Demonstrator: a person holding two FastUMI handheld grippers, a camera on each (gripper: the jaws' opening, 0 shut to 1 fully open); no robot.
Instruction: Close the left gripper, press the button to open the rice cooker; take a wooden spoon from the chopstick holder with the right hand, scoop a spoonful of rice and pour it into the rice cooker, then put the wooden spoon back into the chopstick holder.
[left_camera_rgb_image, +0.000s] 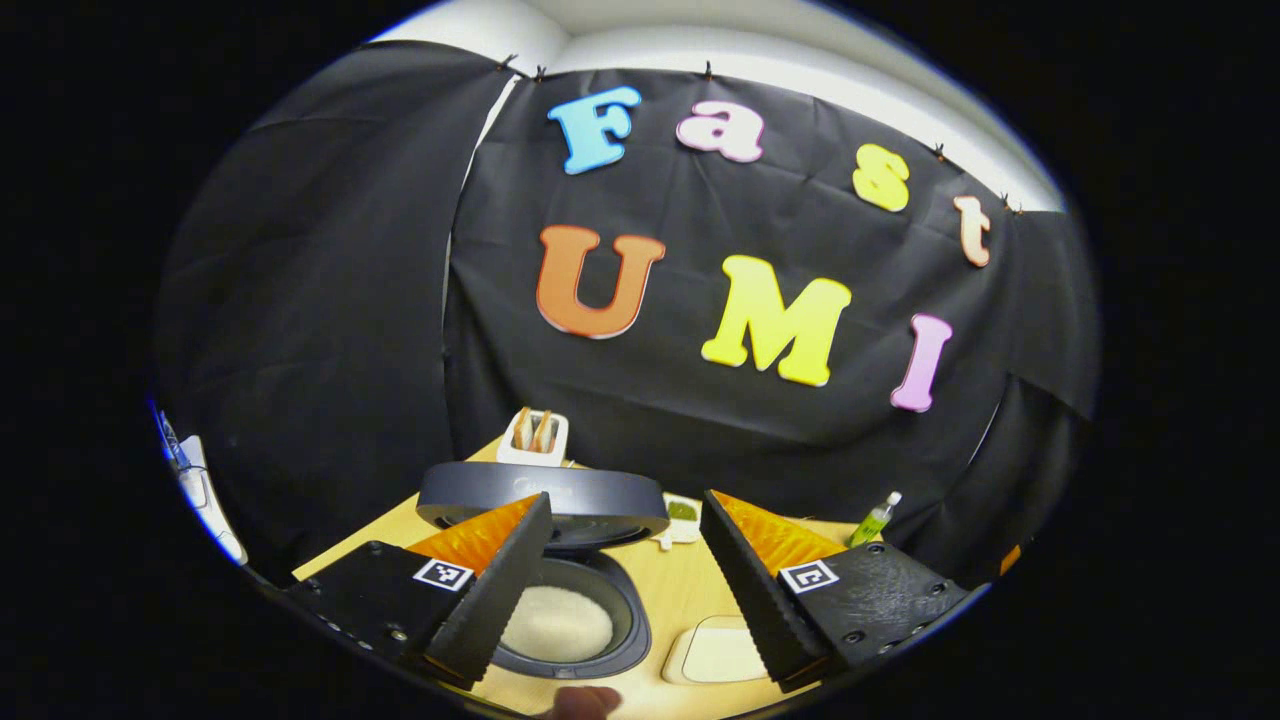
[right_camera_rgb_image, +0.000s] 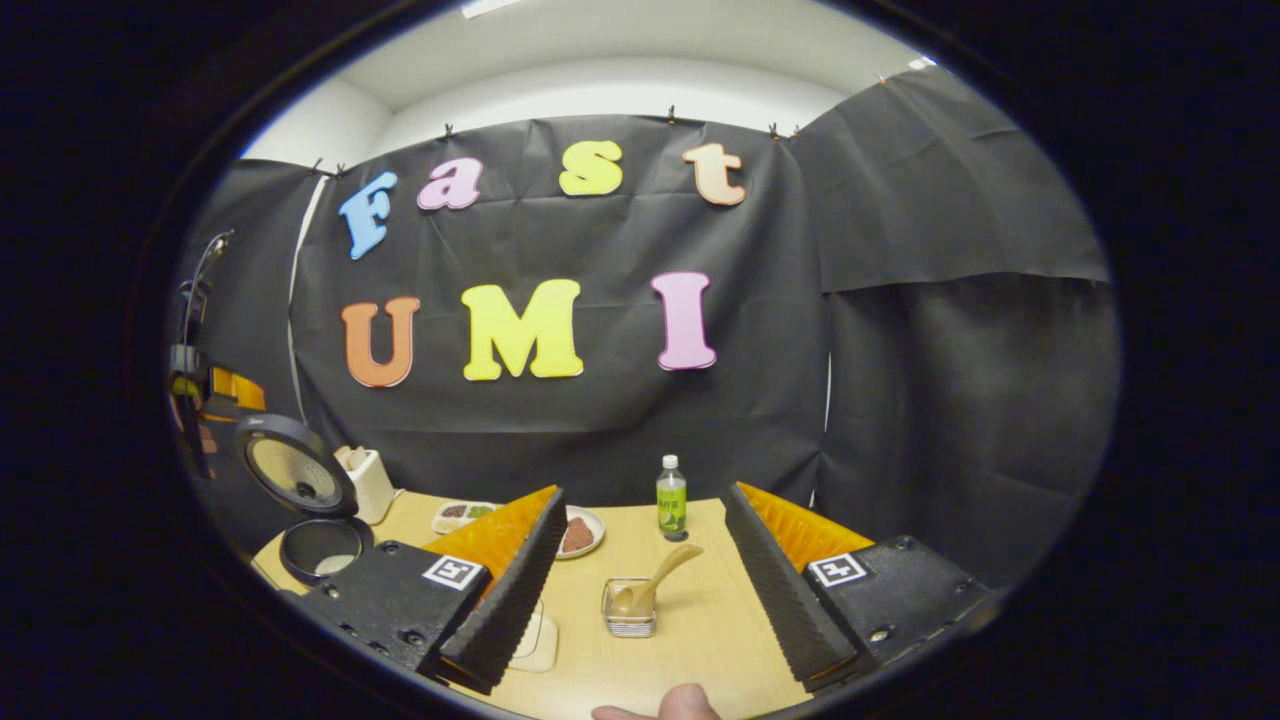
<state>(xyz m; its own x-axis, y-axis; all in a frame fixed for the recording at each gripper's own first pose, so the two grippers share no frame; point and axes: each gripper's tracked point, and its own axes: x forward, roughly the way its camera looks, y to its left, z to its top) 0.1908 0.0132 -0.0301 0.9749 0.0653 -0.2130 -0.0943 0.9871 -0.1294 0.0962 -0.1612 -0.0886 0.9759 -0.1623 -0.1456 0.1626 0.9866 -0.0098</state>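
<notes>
The rice cooker (left_camera_rgb_image: 560, 590) sits just ahead of my left gripper (left_camera_rgb_image: 625, 590), under its left finger, with its lid (left_camera_rgb_image: 540, 497) swung up and standing open behind the pot. White rice (left_camera_rgb_image: 556, 622) lies in the bottom of the dark inner pot. My left gripper is released, its two fingers spread wide with nothing between them. Beyond the lid, against the black cloth, a white toaster (left_camera_rgb_image: 533, 438) stands with slices in it. To the right of the cooker, between my fingers, a pale flat tray (left_camera_rgb_image: 715, 652) lies on the wooden table (left_camera_rgb_image: 680, 590), and a small white dish (left_camera_rgb_image: 682, 515) sits farther back. A green bottle (left_camera_rgb_image: 874, 520) shows past my right finger.

My right gripper (right_camera_rgb_image: 640, 590) is also released, fingers wide apart and gripping nothing. Straight ahead between them stands the small clear holder (right_camera_rgb_image: 630, 608) with the wooden spoon (right_camera_rgb_image: 655, 582) in it, bowl down and handle leaning to the right. Behind it stands the green bottle (right_camera_rgb_image: 671, 498), upright, and a plate (right_camera_rgb_image: 580, 532) with something brown lies left of it. Far off to the left I see the rice cooker (right_camera_rgb_image: 320, 548) with its lid (right_camera_rgb_image: 292, 466) up, the toaster (right_camera_rgb_image: 366, 482) just beside it, and a compartment tray (right_camera_rgb_image: 460, 514) of food near them.
</notes>
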